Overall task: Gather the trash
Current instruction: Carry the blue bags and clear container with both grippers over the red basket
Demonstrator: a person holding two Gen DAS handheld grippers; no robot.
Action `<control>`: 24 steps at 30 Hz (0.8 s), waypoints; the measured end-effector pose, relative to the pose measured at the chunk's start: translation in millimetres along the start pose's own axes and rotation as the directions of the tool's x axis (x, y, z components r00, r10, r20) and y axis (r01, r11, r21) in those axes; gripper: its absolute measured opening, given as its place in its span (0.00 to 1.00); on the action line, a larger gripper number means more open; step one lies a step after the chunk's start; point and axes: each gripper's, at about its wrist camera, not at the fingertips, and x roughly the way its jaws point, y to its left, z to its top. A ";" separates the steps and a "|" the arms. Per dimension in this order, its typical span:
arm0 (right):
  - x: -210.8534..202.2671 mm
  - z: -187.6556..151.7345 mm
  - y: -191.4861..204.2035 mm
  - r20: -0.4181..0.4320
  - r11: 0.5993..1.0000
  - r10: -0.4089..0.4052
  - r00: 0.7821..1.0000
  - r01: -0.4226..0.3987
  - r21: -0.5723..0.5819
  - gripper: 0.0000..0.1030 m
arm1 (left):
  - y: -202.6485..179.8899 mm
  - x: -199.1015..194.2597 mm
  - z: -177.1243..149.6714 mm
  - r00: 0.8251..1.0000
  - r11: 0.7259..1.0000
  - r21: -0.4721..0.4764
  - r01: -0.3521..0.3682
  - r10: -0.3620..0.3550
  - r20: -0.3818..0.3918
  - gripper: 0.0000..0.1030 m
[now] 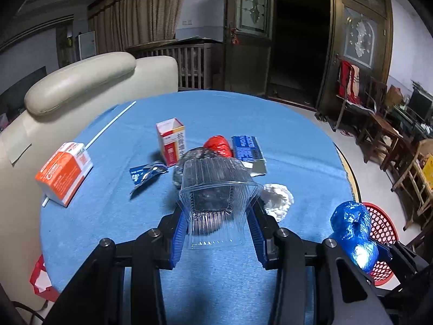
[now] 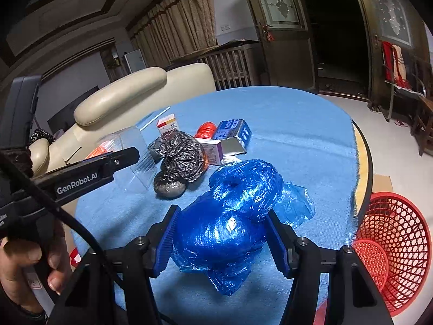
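My left gripper point(image 1: 216, 216) is shut on a clear ribbed plastic cup point(image 1: 216, 189), its blue pads pressing both sides, held just above the blue tablecloth. In the right wrist view this gripper point(image 2: 127, 159) and the cup point(image 2: 135, 162) show at the left. My right gripper point(image 2: 222, 224) is shut on a crumpled blue plastic bag point(image 2: 232, 211), which also shows in the left wrist view as the blue bag point(image 1: 354, 233). A red mesh basket point(image 2: 392, 243) stands on the floor beside the table, to the right of the bag.
On the round blue-covered table point(image 1: 284, 124) lie a black bag point(image 2: 178, 154), an orange carton point(image 1: 63, 173), an upright medicine box point(image 1: 170, 140), a red bag point(image 1: 219, 146), a blue box point(image 1: 247, 151), a foil wad point(image 1: 278, 197) and a straw point(image 1: 111, 124). A cream sofa point(image 1: 81, 81) stands left.
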 end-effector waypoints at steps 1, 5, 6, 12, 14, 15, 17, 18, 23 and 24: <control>-0.8 -0.2 -2.3 0.002 1.000 -0.002 1.000 0.002 0.006 0.62 | -3.6 0.4 0.1 1.000 1.000 0.006 0.005 -0.005 -0.001 0.44; -4.3 -0.2 -11.0 0.009 1.000 -0.012 1.000 0.011 0.023 0.62 | -17.1 1.3 1.4 1.000 0.999 0.029 0.025 -0.025 -0.002 0.44; -5.1 -0.2 -13.6 0.010 1.000 -0.014 1.000 0.014 0.028 0.62 | -20.3 1.8 2.2 1.000 0.999 0.034 0.031 -0.031 -0.003 0.44; -12.1 -1.8 -31.4 0.018 0.997 -0.043 0.999 0.042 0.063 0.62 | -44.1 2.0 2.7 0.997 0.995 0.068 0.074 -0.074 -0.004 0.44; -14.3 -2.3 -36.2 0.020 0.996 -0.050 0.999 0.049 0.072 0.62 | -52.8 1.4 3.3 0.996 0.993 0.082 0.088 -0.088 -0.003 0.44; -15.7 -2.6 -39.4 0.022 0.996 -0.055 0.998 0.053 0.078 0.62 | -55.7 2.1 4.1 0.996 0.992 0.087 0.092 -0.092 -0.003 0.44; -18.7 -3.8 -46.2 0.026 0.994 -0.064 0.998 0.062 0.090 0.62 | -64.5 2.1 5.8 0.994 0.989 0.103 0.105 -0.105 -0.002 0.44; -19.8 -4.3 -49.6 0.027 0.993 -0.069 0.997 0.067 0.096 0.62 | -67.9 2.0 6.2 0.994 0.988 0.108 0.109 -0.109 -0.002 0.44; -26.9 -9.1 -71.4 0.029 0.986 -0.100 0.995 0.095 0.135 0.62 | -92.8 3.0 7.9 0.988 0.978 0.140 0.153 -0.153 -0.008 0.44; -28.3 -10.0 -75.4 0.030 0.985 -0.106 0.994 0.101 0.142 0.62 | -97.3 4.0 9.0 0.987 0.976 0.146 0.160 -0.160 -0.011 0.44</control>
